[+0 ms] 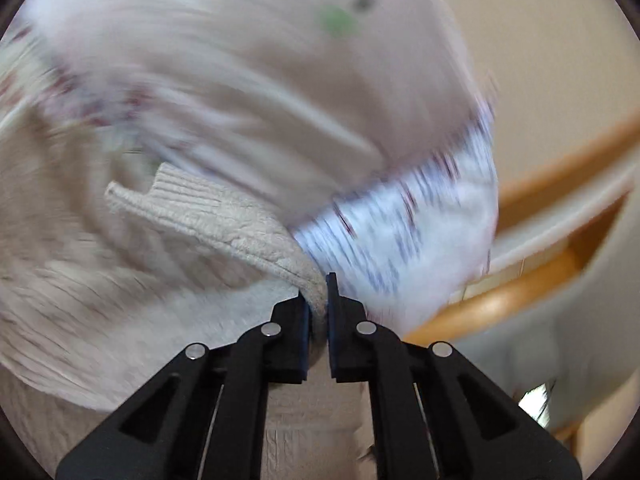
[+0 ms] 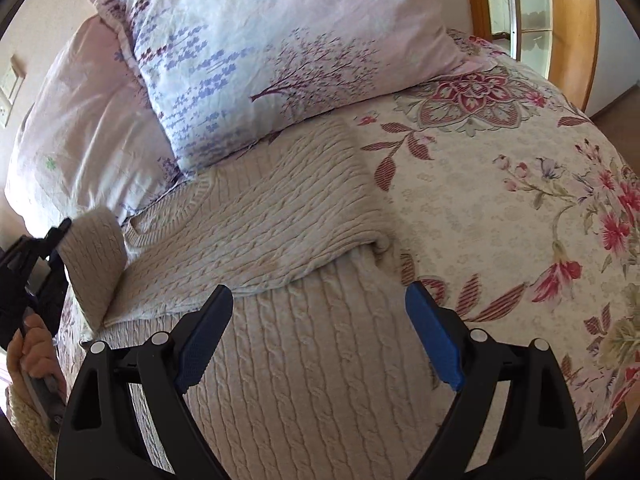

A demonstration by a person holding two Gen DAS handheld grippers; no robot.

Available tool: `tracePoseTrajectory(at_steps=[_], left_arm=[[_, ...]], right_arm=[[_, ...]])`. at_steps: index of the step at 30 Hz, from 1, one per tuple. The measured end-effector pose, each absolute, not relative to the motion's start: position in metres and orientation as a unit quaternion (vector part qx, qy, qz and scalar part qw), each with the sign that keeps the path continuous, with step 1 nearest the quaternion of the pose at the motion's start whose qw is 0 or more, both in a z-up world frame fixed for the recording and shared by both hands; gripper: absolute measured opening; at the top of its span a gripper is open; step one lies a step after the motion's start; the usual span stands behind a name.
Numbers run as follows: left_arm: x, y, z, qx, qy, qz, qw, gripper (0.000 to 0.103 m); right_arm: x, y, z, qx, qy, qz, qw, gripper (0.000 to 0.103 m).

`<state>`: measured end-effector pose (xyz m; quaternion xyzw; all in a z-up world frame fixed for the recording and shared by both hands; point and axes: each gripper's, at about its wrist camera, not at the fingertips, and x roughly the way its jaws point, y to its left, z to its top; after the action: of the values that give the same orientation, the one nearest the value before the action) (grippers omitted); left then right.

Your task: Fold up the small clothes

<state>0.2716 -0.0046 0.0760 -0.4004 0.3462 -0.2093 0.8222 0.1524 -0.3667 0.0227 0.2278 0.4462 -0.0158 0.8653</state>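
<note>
- The cream cable-knit sweater [image 2: 280, 240] is lying spread on the bed's floral quilt [image 2: 500, 200], its upper part reaching up to the pillows [image 2: 260, 60] at the head of the bed, with one side already lying folded across the body.
- The left gripper [image 1: 318, 300] is clenching its jaws on a ribbed cuff or edge of the sweater — the knit is pinched tightly between the two blue pads [image 1: 306, 320], and the fabric is trailing away to the left in the left wrist view.
- That view is smeared with blur except for the gripper and the pinched knit; the pillows behind are showing only as streaks.
- In the right wrist view the left gripper [image 2: 60, 232] is sitting at the far left edge, lifting a rolled-looking sleeve end [image 2: 96, 264] clear of the bed, with the person's hand [image 2: 32, 352] wrapping the handle below it.
- The right gripper [image 2: 320, 320] is hanging above the lower body of the sweater, tilting steeply down — its jaws are standing wide apart and released, with nothing between them.
- A wooden bed frame [image 2: 568, 20] is showing at the top right.
</note>
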Motion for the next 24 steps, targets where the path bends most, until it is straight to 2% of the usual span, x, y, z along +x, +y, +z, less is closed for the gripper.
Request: tracePoseTrajectory(at_steps=[3,5,7,11,12,18,24], left_arm=[[0.268,-0.088,0.074,-0.206,0.402,-0.25,0.856,0.008],[0.259,-0.131,0.052,-0.096,0.45,-0.269,0.846,0.015],[0.253,-0.147,0.038,-0.052,0.471,-0.271,0.838,0.018],[0.238,-0.128,0.041,-0.056,0.467,-0.267,0.841,0.043],[0.229,-0.114,0.043,-0.053,0.46,-0.259,0.847,0.045],[0.204,-0.012,0.057,-0.079,0.448,-0.14,0.88,0.046],[0.177,0.084,0.052,-0.081,0.456,-0.004,0.886,0.047]], right_arm=[[0.148,-0.382,0.023,0.24,0.442,-0.028,0.864,0.09],[0.147,-0.39,0.022,0.25,0.441,-0.033,0.861,0.09],[0.146,-0.397,0.022,0.265,0.435,-0.031,0.86,0.089],[0.153,-0.397,0.026,0.294,0.419,0.018,0.859,0.072],[0.156,-0.394,0.026,0.3,0.418,0.033,0.857,0.07],[0.201,-0.37,0.004,0.322,0.463,0.066,0.824,0.061],[0.224,-0.349,-0.014,0.281,0.505,0.06,0.814,0.043]])
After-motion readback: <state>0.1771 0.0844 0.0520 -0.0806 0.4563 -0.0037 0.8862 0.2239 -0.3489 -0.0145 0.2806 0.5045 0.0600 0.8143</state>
